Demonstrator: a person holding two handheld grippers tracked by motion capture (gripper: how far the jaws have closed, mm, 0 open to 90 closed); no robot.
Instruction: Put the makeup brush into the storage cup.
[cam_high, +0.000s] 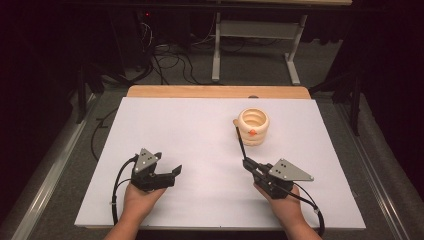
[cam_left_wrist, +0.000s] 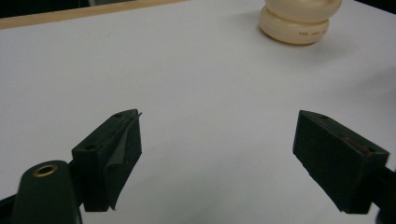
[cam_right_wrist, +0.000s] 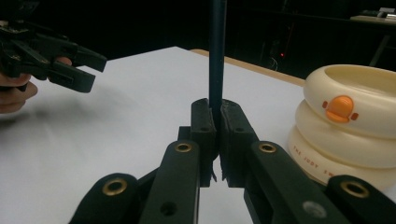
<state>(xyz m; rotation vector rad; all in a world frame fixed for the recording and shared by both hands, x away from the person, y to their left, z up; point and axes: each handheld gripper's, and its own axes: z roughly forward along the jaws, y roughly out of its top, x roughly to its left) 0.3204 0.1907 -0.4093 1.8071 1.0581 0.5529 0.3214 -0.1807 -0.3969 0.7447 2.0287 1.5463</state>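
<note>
Right gripper (cam_high: 246, 161) clamps a dark stick (cam_high: 240, 143), tip beside the cream ringed cup (cam_high: 253, 126) upper right; next, likely lift it in. Left gripper (cam_high: 176, 171) waits, jaws wide.

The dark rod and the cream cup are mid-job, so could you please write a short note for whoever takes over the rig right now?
Right tool: shut on the dark rod, which reaches toward the cream ringed cup.
Left tool: open, holding nothing, low over the white table at its near left.
Cup: upright at the right of the table's middle, orange mark facing the person.
Done: rod gripped.
Left: the rod's far end lies at the cup's side near a wooden piece; whether they touch is unclear. Probably bring it into the cup.
</note>
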